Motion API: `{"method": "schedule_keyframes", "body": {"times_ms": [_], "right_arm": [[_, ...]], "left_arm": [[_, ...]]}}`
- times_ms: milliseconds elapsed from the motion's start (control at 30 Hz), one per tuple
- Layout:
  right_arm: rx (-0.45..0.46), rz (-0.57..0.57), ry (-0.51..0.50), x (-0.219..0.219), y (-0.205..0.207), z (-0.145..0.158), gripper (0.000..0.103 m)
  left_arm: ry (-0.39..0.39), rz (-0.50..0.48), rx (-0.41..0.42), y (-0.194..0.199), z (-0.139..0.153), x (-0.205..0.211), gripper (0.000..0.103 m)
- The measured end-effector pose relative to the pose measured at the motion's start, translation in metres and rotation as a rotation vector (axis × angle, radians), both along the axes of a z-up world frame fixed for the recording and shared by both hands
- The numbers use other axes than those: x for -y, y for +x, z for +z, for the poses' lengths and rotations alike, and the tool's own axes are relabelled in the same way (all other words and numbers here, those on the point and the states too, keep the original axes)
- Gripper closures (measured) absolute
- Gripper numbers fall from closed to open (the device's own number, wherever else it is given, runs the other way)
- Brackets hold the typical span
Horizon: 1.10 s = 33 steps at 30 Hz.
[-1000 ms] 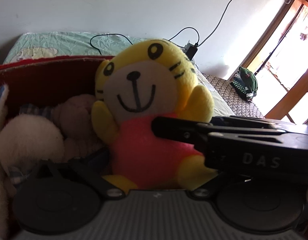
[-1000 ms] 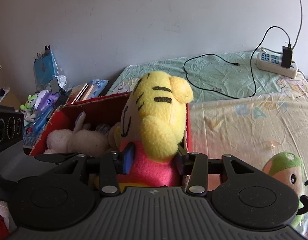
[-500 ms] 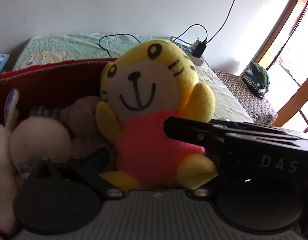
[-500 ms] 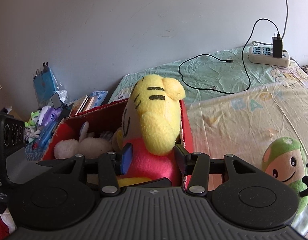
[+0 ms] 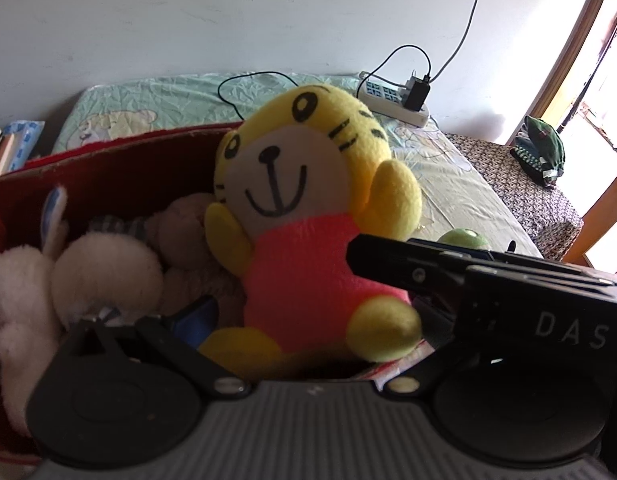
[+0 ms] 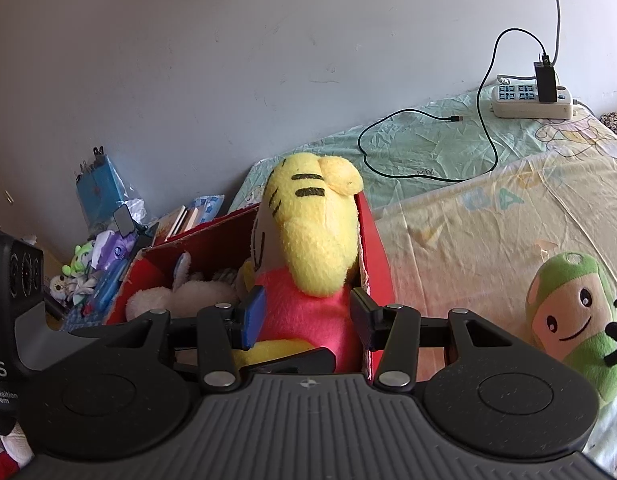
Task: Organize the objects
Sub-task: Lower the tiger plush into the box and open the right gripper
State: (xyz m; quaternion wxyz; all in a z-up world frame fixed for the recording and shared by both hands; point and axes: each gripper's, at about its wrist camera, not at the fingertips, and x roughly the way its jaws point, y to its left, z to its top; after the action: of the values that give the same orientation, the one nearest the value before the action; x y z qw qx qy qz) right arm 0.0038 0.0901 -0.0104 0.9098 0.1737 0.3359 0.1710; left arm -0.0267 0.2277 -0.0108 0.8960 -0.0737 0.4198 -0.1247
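The right gripper (image 6: 304, 316), jaws spread around the tiger (image 6: 308, 248), should back straight out, leaving it seated in the box (image 6: 378, 248); left gripper's state unclear.

Right gripper (image 6: 304, 316): black linkage arms, silver screw heads, two round black discs, ribbed grey housing; one blue pad, one black. Left gripper (image 5: 308, 340): same black discs, ribbed grey housing, silver screws. White "DAS" lettering on the black body at right.
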Motion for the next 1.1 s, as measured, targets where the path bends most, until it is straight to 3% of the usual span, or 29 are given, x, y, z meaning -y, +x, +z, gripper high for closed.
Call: {"method": "schedule_keyframes", "body": {"times_ms": [433, 667, 1100], "right_arm": [[0.043, 0.027, 0.076, 0.003, -0.02, 0.008, 0.053], [0.063, 0.057, 0.101, 0.006, -0.029, 0.013, 0.053], [0.082, 0.103, 0.179, 0.039, -0.037, 0.011, 0.053]], "left_arm": [[0.086, 0.036, 0.042, -0.025, 0.019, 0.006, 0.001], [0.092, 0.02, 0.065, -0.036, 0.025, 0.01, 0.001], [0.173, -0.016, 0.113, -0.042, 0.036, 0.052, 0.001]]}}
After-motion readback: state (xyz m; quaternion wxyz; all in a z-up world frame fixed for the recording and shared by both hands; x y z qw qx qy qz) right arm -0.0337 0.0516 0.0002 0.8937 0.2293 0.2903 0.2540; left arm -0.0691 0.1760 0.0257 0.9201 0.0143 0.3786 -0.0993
